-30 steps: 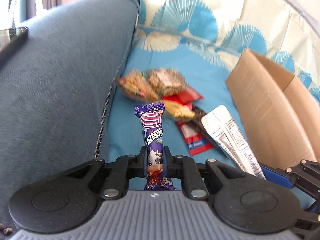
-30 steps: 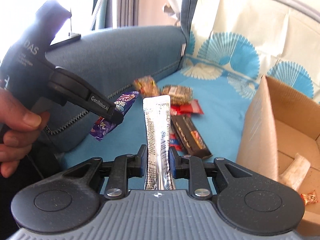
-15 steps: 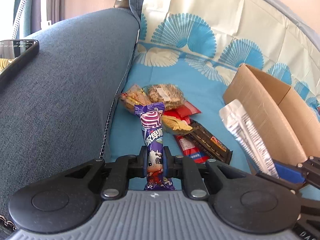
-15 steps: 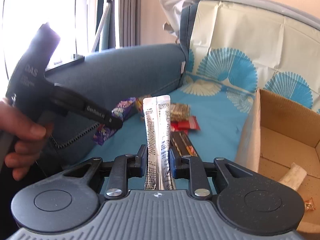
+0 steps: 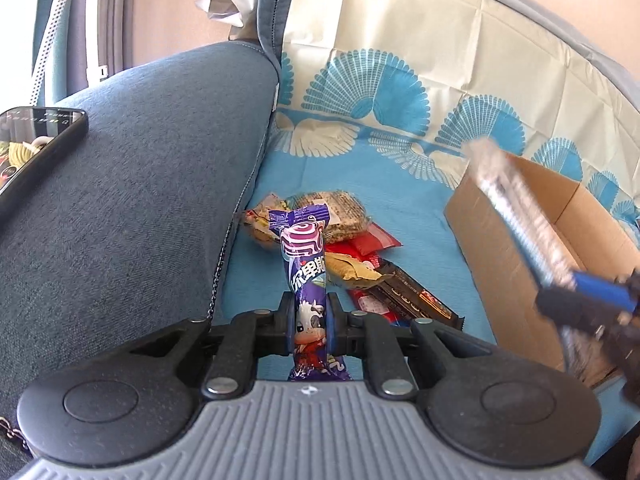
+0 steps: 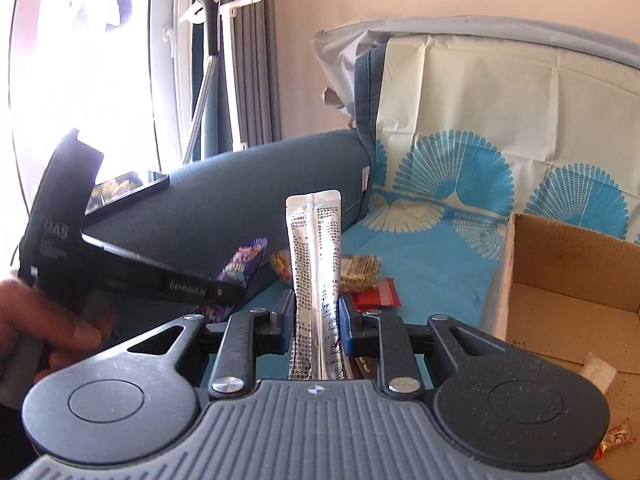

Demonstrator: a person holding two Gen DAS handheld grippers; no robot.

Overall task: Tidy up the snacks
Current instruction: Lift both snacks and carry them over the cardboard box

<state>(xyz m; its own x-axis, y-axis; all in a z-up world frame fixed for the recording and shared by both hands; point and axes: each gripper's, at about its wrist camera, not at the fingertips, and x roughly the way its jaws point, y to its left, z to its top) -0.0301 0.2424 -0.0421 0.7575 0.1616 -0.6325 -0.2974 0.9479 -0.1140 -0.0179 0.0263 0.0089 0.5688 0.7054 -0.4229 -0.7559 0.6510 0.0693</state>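
A purple candy packet (image 5: 306, 280) is held clamped upright in the left hand-held gripper (image 5: 307, 326) above the sofa's snack pile (image 5: 352, 256), while a silver sachet (image 6: 316, 280) is gripped by the right hand-held gripper (image 6: 316, 326) beside the cardboard box (image 6: 560, 280)

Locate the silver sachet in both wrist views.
Left wrist: silver sachet at right, blurred, slanting up-left over the cardboard box, held by the right gripper.
Right wrist: centre, upright, clamped in that gripper.
Shared landmark: the phone on the sofa arm, upper left in the left wrist view, left of centre in the right wrist view.
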